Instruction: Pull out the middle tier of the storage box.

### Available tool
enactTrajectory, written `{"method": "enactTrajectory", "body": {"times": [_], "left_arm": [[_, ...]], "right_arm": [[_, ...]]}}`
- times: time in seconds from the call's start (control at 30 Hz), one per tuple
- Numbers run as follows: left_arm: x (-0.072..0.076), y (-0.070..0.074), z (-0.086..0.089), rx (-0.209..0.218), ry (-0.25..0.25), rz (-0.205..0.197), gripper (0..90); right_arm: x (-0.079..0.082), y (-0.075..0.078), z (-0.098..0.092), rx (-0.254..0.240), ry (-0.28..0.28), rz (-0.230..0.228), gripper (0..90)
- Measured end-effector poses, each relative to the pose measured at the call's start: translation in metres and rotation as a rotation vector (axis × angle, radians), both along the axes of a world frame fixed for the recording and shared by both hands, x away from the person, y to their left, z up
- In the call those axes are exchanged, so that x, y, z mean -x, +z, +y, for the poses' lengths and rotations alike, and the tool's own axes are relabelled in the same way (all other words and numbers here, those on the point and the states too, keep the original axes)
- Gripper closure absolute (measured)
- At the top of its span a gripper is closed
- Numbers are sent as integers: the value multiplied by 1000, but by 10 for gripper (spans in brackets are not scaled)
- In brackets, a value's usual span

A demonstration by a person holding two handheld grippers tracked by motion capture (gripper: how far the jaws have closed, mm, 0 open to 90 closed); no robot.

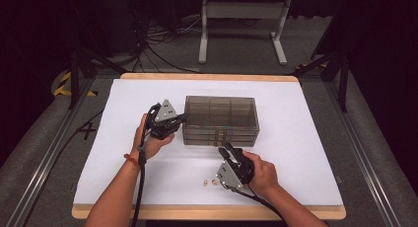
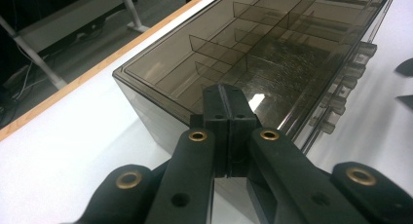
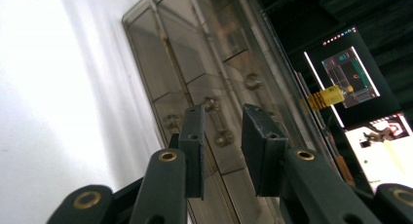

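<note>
Smoky transparent plastic drawer box (image 1: 221, 120) at frame centre: rigid, light, slippery, so brace with the closed left gripper (image 1: 178, 119) at its left end; take a small drawer knob (image 3: 223, 138) between the parted, empty right gripper (image 3: 221, 153).

No text, label, brand, number or sign is legible in these frames. The right gripper view has lit screens (image 3: 350, 78) in the dark background with coloured graphics on them, too small and too tilted to read. The smoky plastic drawer box (image 1: 222, 119) carries no visible lettering, and the small items (image 1: 209, 182) on the table are too tiny to tell.
</note>
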State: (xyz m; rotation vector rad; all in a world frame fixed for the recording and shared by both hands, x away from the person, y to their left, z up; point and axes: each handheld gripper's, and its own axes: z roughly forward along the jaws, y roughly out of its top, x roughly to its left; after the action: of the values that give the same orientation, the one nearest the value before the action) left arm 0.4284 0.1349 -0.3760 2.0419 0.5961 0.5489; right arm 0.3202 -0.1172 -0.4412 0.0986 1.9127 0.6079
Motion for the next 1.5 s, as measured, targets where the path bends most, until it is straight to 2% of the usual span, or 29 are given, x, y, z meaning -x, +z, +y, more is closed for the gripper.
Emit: {"method": "enactTrajectory", "body": {"times": [0.07,0.13,0.23,0.3,0.33,0.4,0.5,0.53,0.63,0.73,0.77,0.9,0.97,1.03,1.13,1.3,1.5], "left_arm": [[0,0,-1,-11,1,-8,899],[0,0,0,-10,0,-6,899],[-1,0,1,-1,-4,1,899],[-1,0,1,4,-7,5,899],[-1,0,1,7,-7,5,899],[-1,0,1,9,-7,6,899],[-2,0,2,5,-16,6,899],[-2,0,2,7,-18,9,899],[-2,0,2,8,-20,10,900],[-2,0,2,11,-17,14,900],[-3,0,2,12,-17,15,899],[-3,0,2,19,-18,23,899],[-3,0,2,17,-18,22,899],[-3,0,2,20,-16,28,899],[-3,0,2,21,-12,27,899],[-2,0,1,17,-8,21,900],[-3,0,1,19,-4,20,900]], "right_arm": [[-3,-5,7,63,-37,-31,725],[-5,-6,10,81,-59,-37,741],[-8,-9,12,87,-71,-48,746],[-10,-11,14,119,-79,-60,750],[-11,-12,14,124,-70,-44,750],[-13,-14,15,115,-88,-65,750],[-15,-16,17,119,-90,-64,751],[-14,-17,18,121,-103,-85,751],[-16,-19,20,156,-105,-97,755],[-19,-19,23,179,-133,-120,769],[-20,-20,24,193,-139,-109,773],[-20,-23,27,234,-149,-160,787],[-20,-24,28,243,-154,-172,792],[-20,-25,30,278,-154,-189,800],[-20,-25,33,304,-161,-191,803],[-19,-26,33,289,-171,-186,804],[-18,-23,33,296,-163,-171,806]]}}
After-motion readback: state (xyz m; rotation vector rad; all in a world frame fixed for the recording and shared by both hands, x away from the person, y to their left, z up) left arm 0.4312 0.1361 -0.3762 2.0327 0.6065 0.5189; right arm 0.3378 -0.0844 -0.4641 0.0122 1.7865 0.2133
